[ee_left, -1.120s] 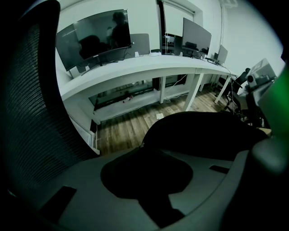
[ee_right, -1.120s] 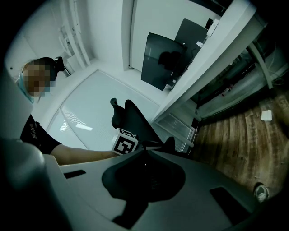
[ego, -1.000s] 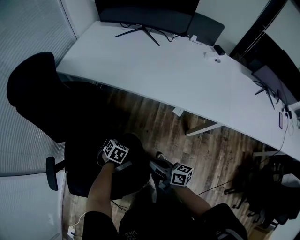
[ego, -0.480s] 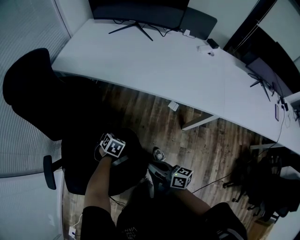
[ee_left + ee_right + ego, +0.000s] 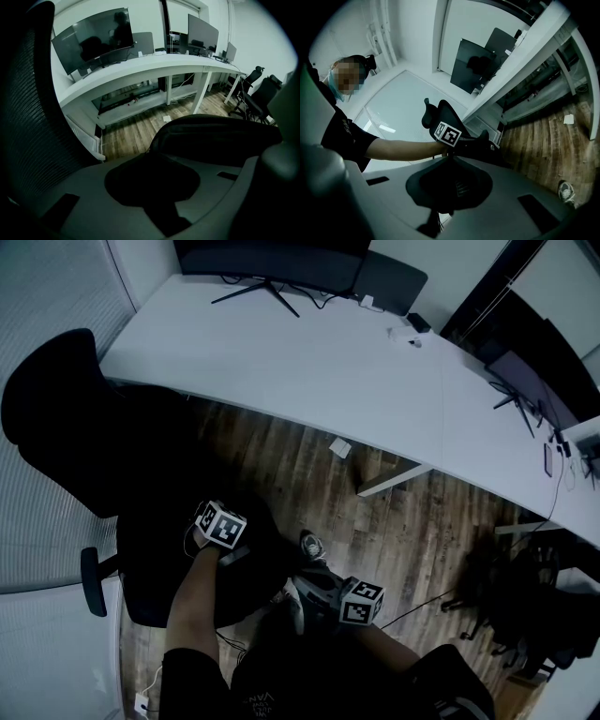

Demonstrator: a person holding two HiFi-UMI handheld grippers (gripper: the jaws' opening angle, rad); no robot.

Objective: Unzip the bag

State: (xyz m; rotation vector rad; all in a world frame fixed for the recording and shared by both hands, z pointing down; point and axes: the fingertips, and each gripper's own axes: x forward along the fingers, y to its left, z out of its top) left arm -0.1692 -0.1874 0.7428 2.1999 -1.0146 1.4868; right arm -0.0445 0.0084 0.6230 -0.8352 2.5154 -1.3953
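Now my left gripper (image 5: 152, 185) pinches the black bag (image 5: 220, 140) on the chair seat (image 5: 155, 577); my right gripper (image 5: 450, 183), closed on what looks like its zip pull (image 5: 459, 190), sits just off the seat's front edge, the bag lying beyond it toward my left.

I've got the black bag (image 5: 253, 554) low in my head view, sitting on the seat of the black office chair (image 5: 56, 418). It's a soft, rounded, dark bulk with no print that I can make out. From the left gripper view, its curved top edge (image 5: 211, 123) arches smoothly above the wooden floor beyond. It's too dark to tell how far the zip is open.
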